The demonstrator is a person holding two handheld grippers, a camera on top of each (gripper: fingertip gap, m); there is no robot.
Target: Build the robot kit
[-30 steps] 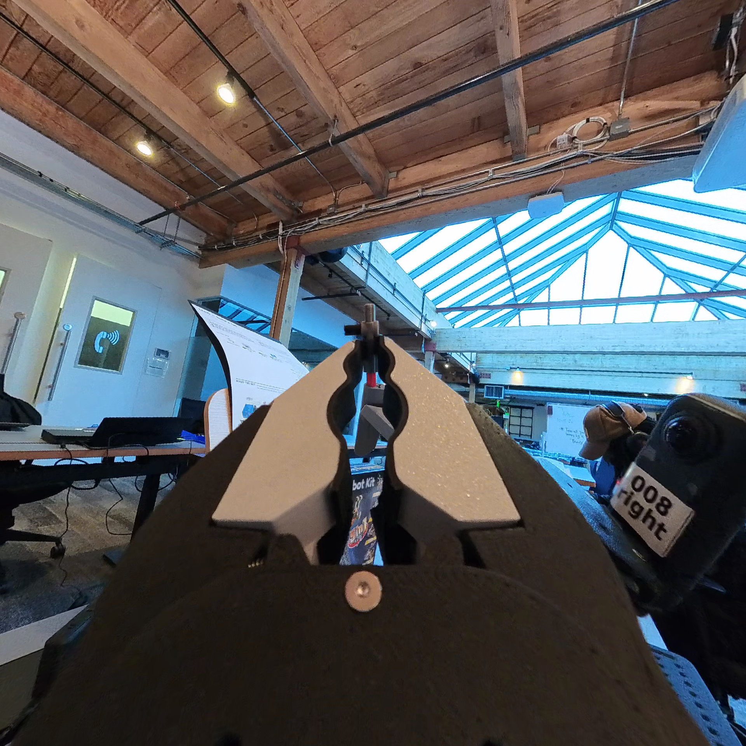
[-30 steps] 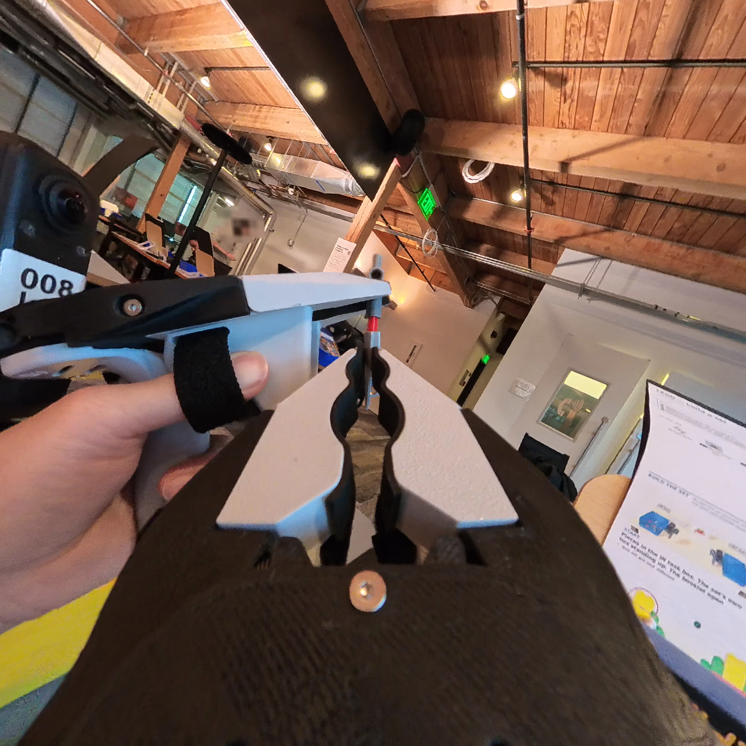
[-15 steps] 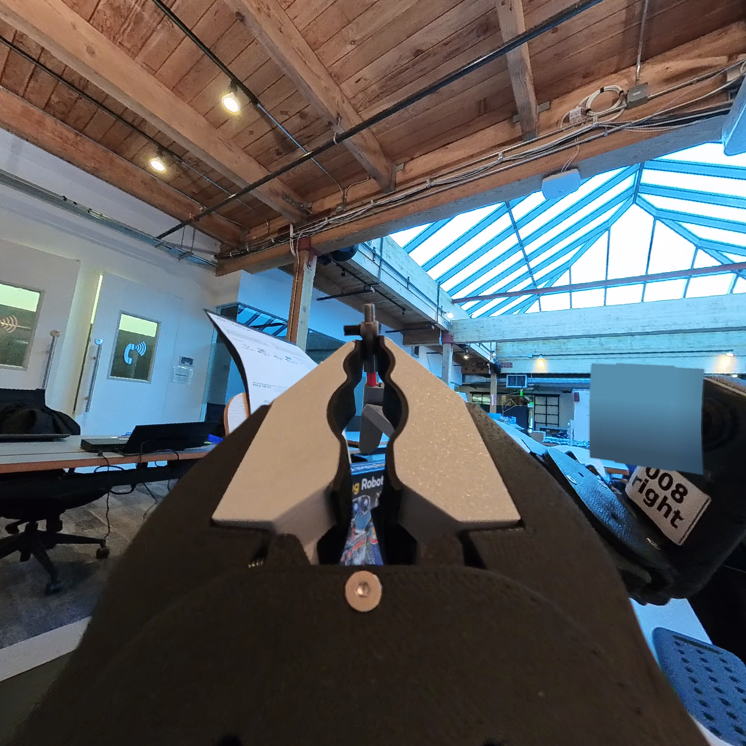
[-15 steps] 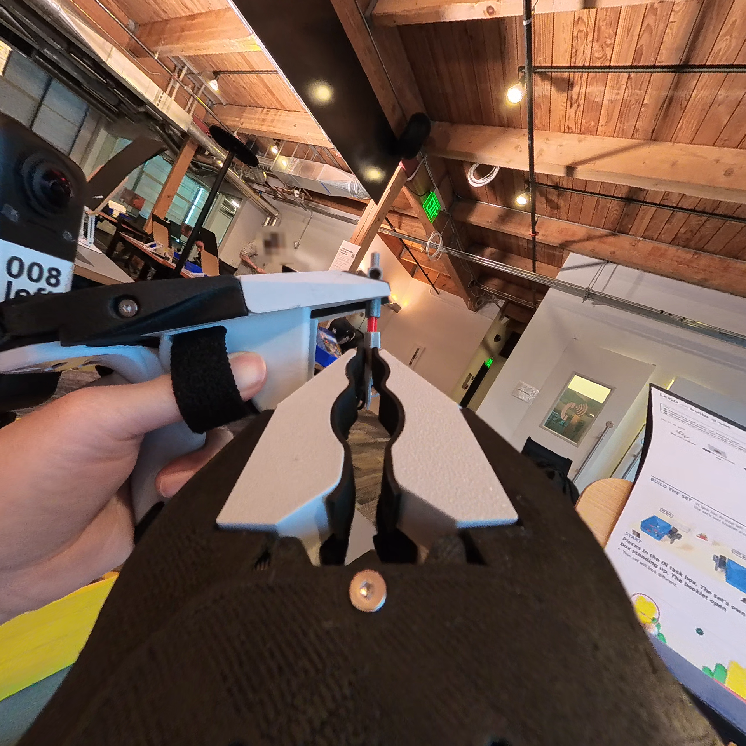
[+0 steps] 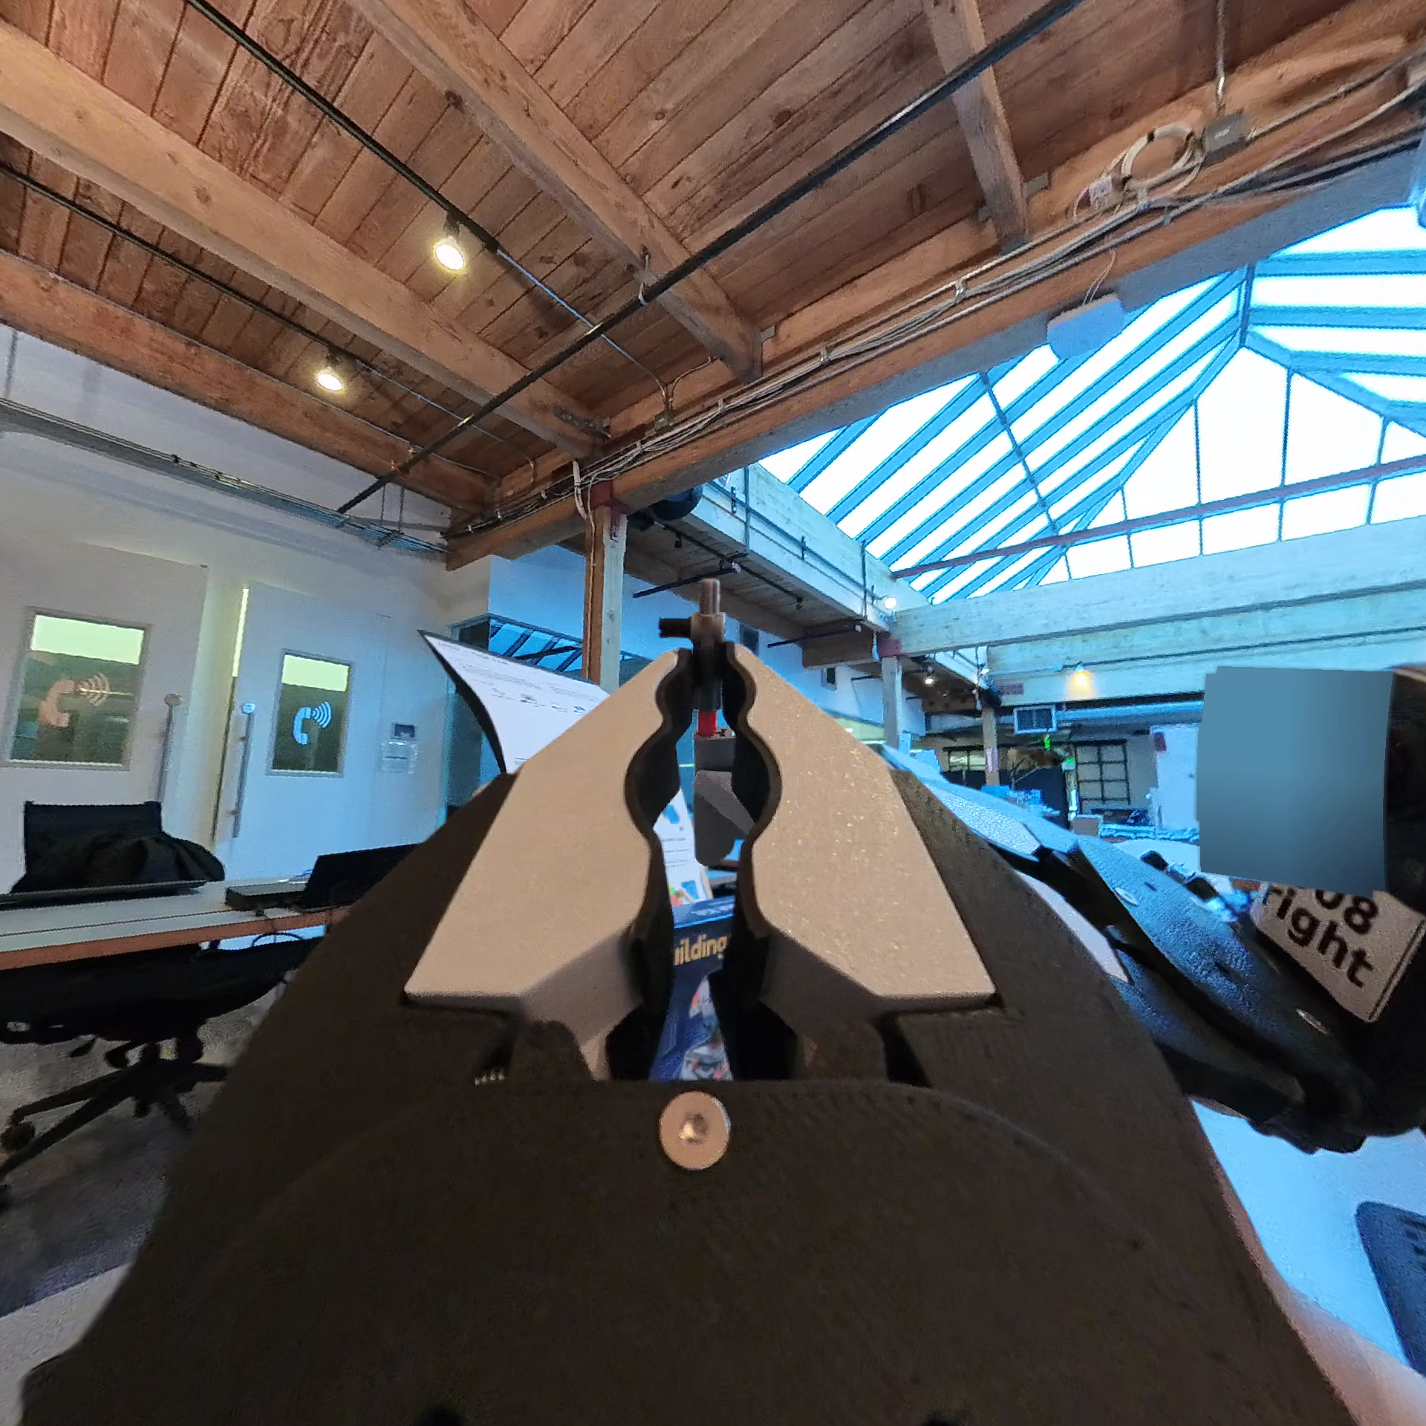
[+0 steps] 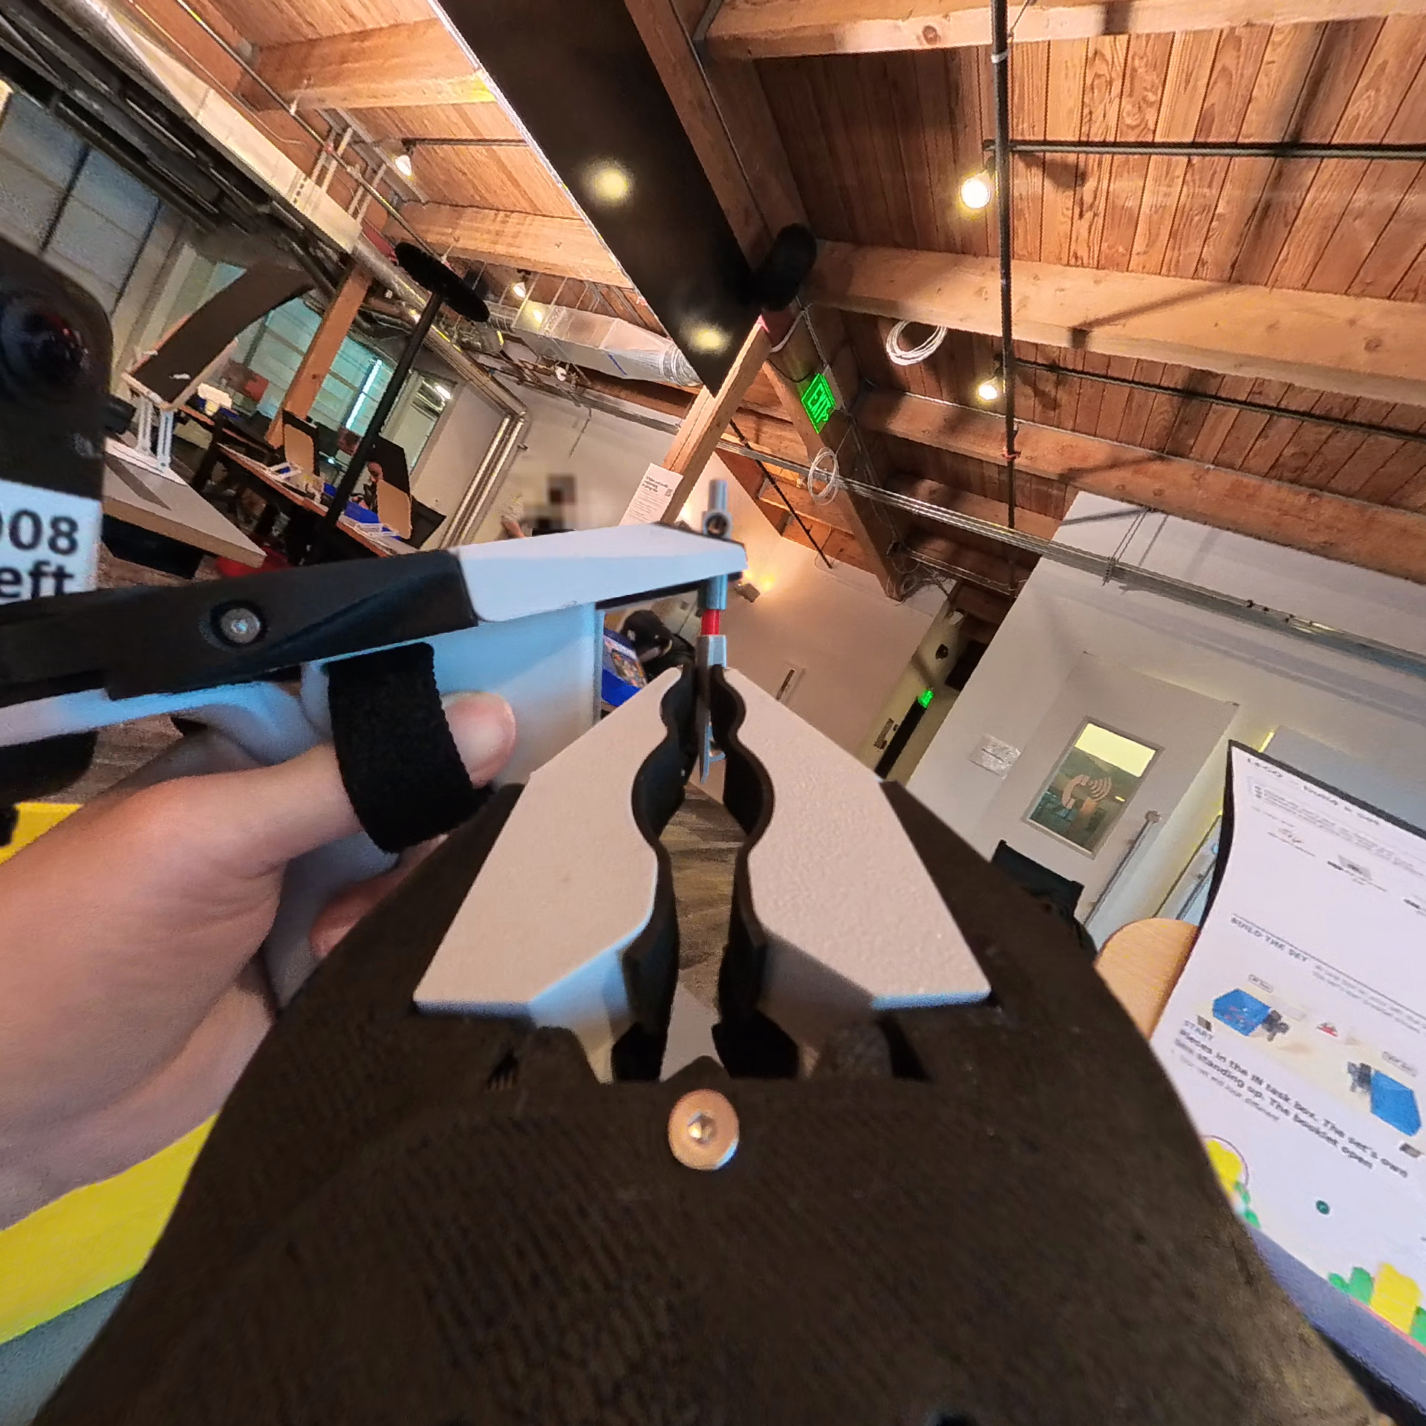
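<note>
A thin rod (image 6: 711,617) with grey ends and a red middle stands upright between both grippers. It also shows in the left wrist view (image 5: 704,718). My right gripper (image 6: 706,683) is shut on the rod's lower end. My left gripper (image 5: 706,656) is shut on the rod near its top, where a grey pin with a black cross piece (image 5: 708,609) sticks out. In the right wrist view the left gripper's white finger (image 6: 602,571) comes in from the left, held by a hand (image 6: 154,887). The right gripper's black body (image 5: 1204,988) lies at the right of the left wrist view.
A white instruction sheet (image 6: 1327,964) stands curved at the right, also in the left wrist view (image 5: 532,702). A blue box (image 5: 698,995) shows behind the left fingers. A desk with a laptop (image 5: 324,887) and an office chair (image 5: 100,1026) are at the left. Wooden ceiling beams are overhead. The grippers are tip to tip, or close to it.
Both grippers stay shut on the rod. The pair has swung a little, so the background has shifted in both views; the grip itself looks unchanged.
</note>
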